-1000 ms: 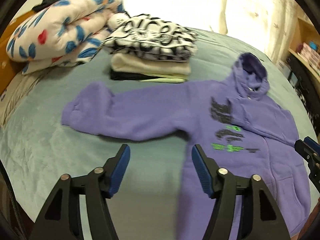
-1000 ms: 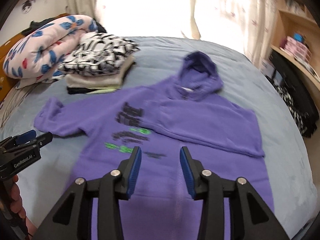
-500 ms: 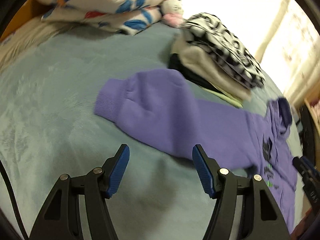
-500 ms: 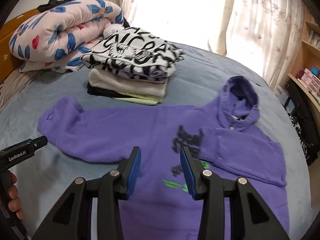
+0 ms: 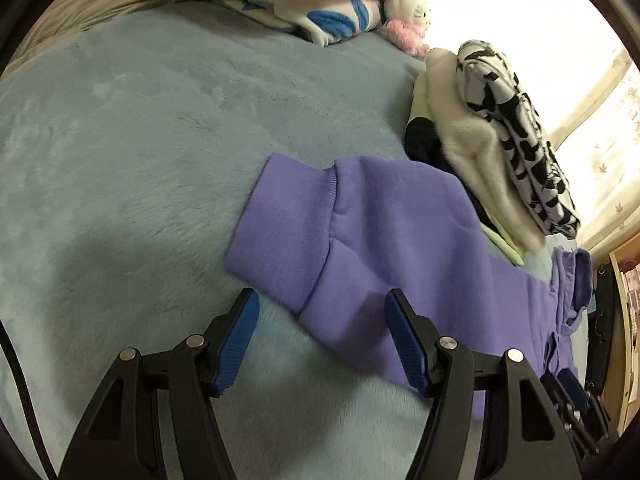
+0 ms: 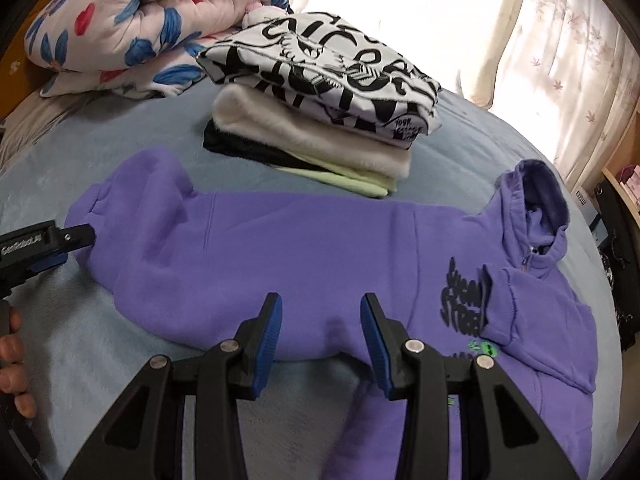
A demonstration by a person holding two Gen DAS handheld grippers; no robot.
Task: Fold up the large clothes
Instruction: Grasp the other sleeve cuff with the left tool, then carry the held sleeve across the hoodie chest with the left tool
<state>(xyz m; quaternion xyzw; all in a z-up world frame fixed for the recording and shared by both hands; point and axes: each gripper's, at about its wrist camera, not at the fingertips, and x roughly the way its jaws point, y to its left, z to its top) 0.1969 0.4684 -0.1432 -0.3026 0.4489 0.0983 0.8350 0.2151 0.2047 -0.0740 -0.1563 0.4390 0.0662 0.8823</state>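
Note:
A purple hoodie (image 6: 304, 248) lies flat on the grey-blue bed, one sleeve stretched out to the left, its hood (image 6: 532, 196) at the right and the other sleeve folded over the printed chest. My left gripper (image 5: 320, 324) is open just above the ribbed cuff (image 5: 280, 236) of the outstretched sleeve, with nothing between its pads. In the right wrist view that same left gripper (image 6: 60, 248) shows at the cuff end. My right gripper (image 6: 320, 328) is open over the sleeve near the armpit, holding nothing.
A stack of folded clothes (image 6: 320, 112) with a black-and-white top piece sits just behind the sleeve. A rolled floral quilt (image 6: 132, 28) and a small plush toy (image 5: 408, 12) lie at the back. Curtains and a wooden shelf (image 6: 624, 176) stand at the right.
Both grippers have swept left along the hoodie and come down closer to it: the left from the torso to the cuff, the right from the hem to the sleeve. Their openings look unchanged.

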